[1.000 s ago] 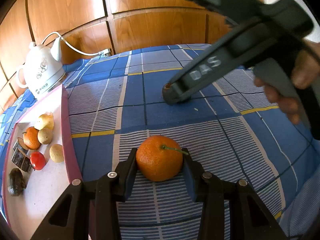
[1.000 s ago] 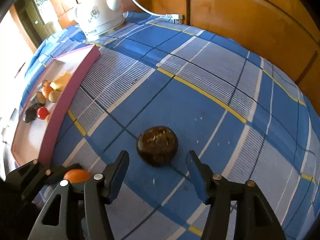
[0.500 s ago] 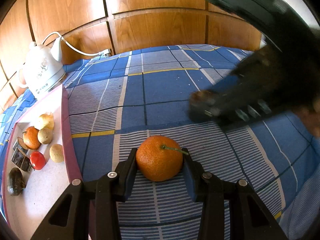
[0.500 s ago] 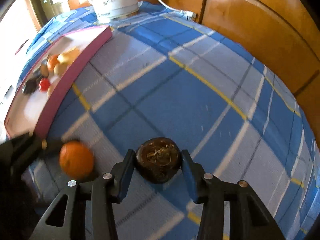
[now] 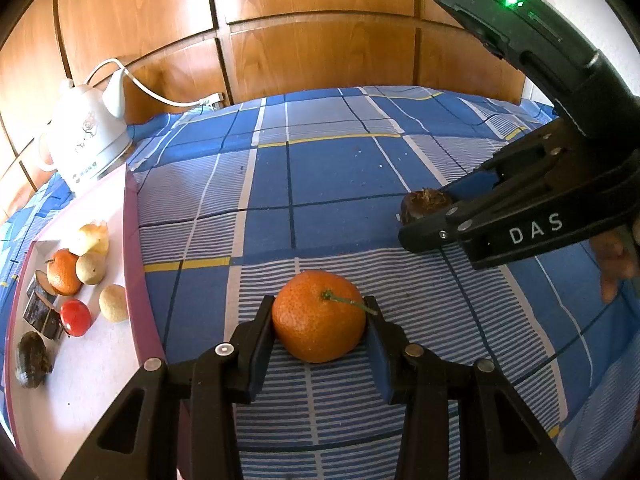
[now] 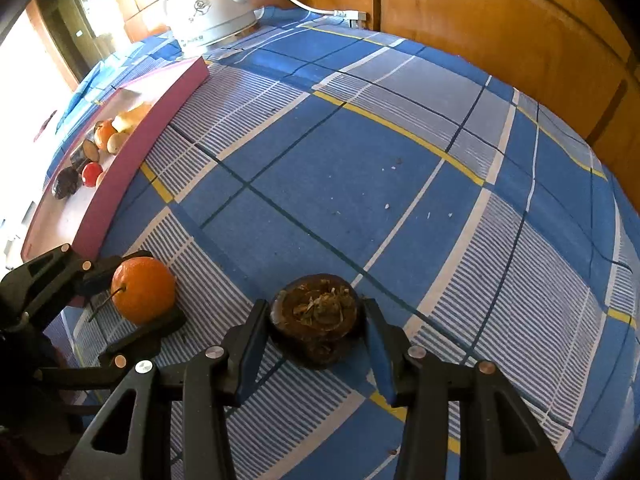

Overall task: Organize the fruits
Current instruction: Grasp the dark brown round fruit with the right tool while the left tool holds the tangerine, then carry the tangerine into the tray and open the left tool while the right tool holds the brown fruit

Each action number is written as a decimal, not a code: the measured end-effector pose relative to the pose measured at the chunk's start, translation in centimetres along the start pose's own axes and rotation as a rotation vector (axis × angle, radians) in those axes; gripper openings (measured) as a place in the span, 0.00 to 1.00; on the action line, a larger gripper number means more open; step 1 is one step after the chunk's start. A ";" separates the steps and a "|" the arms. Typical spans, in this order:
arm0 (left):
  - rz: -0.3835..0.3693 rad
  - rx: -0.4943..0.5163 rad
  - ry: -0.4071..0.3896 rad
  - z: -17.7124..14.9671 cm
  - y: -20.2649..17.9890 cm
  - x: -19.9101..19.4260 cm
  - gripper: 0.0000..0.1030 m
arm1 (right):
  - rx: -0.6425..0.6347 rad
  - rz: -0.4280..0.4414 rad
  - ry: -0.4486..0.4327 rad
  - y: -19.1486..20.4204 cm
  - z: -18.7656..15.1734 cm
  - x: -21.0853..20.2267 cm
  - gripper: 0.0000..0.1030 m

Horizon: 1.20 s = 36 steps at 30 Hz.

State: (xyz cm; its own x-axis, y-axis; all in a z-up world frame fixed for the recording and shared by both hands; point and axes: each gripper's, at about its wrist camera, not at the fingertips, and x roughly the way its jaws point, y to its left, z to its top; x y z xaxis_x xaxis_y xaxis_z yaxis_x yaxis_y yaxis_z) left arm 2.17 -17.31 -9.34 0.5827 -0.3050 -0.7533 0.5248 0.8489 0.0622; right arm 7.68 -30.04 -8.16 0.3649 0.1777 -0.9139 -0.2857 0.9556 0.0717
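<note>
My left gripper point(image 5: 320, 320) is shut on an orange tangerine point(image 5: 319, 315) with a green stem, low over the blue checked cloth. The tangerine also shows in the right wrist view point(image 6: 143, 289), with the left gripper point(image 6: 136, 292) around it. My right gripper point(image 6: 316, 328) is shut on a dark brown round fruit point(image 6: 314, 320) with dried leaves on top. In the left wrist view the right gripper point(image 5: 428, 216) holds that fruit point(image 5: 425, 205) above the cloth, to the right.
A pink-rimmed white tray point(image 5: 132, 240) at the left holds several small fruits, among them an orange point(image 5: 62, 272) and a red one point(image 5: 75, 317). A white electric kettle point(image 5: 86, 136) with its cord stands behind the tray. Wooden panels back the table.
My right gripper closed on the dark brown fruit, lifted it and moved right and toward me. My left gripper has kept still with the tangerine.
</note>
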 end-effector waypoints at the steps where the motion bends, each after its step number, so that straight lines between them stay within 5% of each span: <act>1: 0.001 -0.001 0.000 0.0 0.0 0.0 0.41 | -0.004 -0.005 0.000 0.1 0.1 0.0 0.46; 36: -0.006 -0.013 0.019 0.0 0.1 0.2 0.40 | -0.090 -0.050 -0.005 1.0 0.1 0.3 0.45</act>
State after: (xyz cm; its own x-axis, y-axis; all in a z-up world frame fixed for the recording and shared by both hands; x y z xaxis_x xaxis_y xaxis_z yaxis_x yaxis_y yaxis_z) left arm 2.32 -17.32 -9.48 0.5673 -0.3019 -0.7661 0.5201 0.8527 0.0492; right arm 7.57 -29.01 -8.34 0.3853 0.1322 -0.9133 -0.3456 0.9383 -0.0100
